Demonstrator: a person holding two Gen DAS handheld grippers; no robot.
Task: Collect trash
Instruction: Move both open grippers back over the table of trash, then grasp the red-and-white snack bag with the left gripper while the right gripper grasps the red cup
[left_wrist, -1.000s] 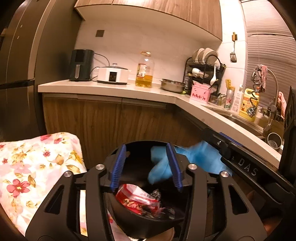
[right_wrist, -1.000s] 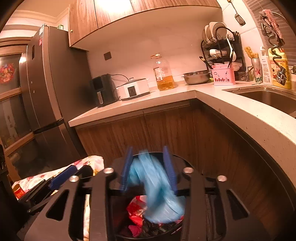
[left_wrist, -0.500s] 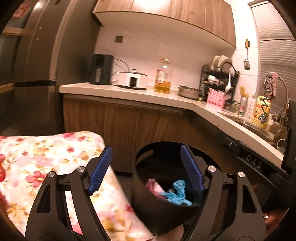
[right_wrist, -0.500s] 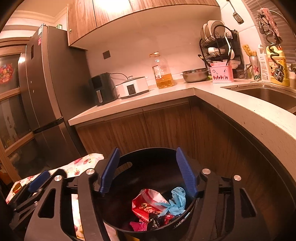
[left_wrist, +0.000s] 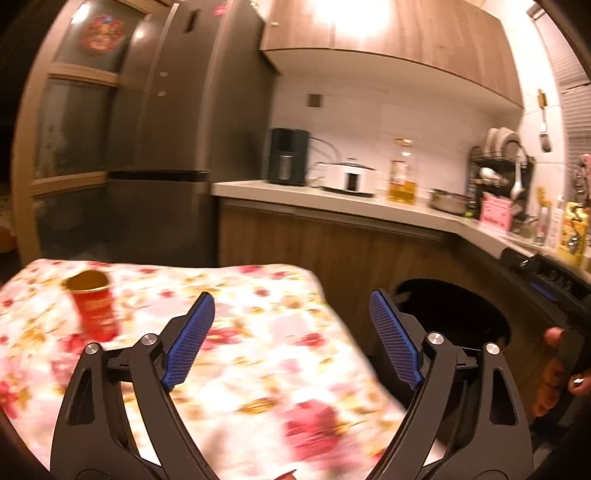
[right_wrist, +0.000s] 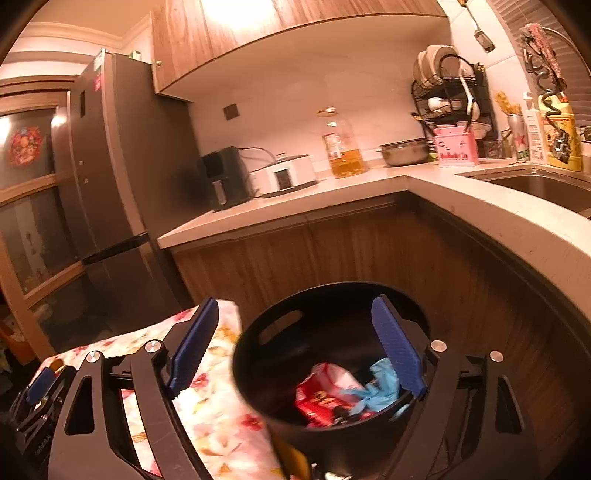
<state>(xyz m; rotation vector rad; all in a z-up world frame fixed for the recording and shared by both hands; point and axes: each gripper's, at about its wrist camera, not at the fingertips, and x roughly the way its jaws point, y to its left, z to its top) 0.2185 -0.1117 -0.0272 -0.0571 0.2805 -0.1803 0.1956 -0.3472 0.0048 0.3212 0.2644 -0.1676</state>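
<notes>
Kitchen corner, warm light; a table under a floral cloth (left_wrist: 258, 332) stands beside a black bin (right_wrist: 266, 369) set against the wood-fronted counter (right_wrist: 369, 192). Task item judged next: a red cup (left_wrist: 94, 310) with a gold-coloured inside, upright on the cloth at the far left of the left wrist view, well apart from the bin; image blurred, so material uncertain. Judged a paper or thin plastic cup: light, easily crushed, tips readily, possibly holding dregs. Best hold would be across the mid wall with gentle closure, keeping it upright. The left gripper (left_wrist: 291, 339) hangs over the cloth with jaws spread wide and nothing between them; the cup lies to its left, not yet lined up. The right gripper (right_wrist: 295, 347) is likewise wide open and empty, its right finger over the bin mouth. Inside the bin: a red snack wrapper (right_wrist: 325, 395) and a crumpled blue glove (right_wrist: 380, 384). Nothing visible stands between cup and left gripper; the soft cloth may snag a fingertip. Further out: fridge (left_wrist: 177, 147), black appliance (left_wrist: 288, 155), white cooker (left_wrist: 349, 177), oil bottle (right_wrist: 341, 147), dish rack (right_wrist: 450, 96), sink (right_wrist: 535, 184), none in the way.
</notes>
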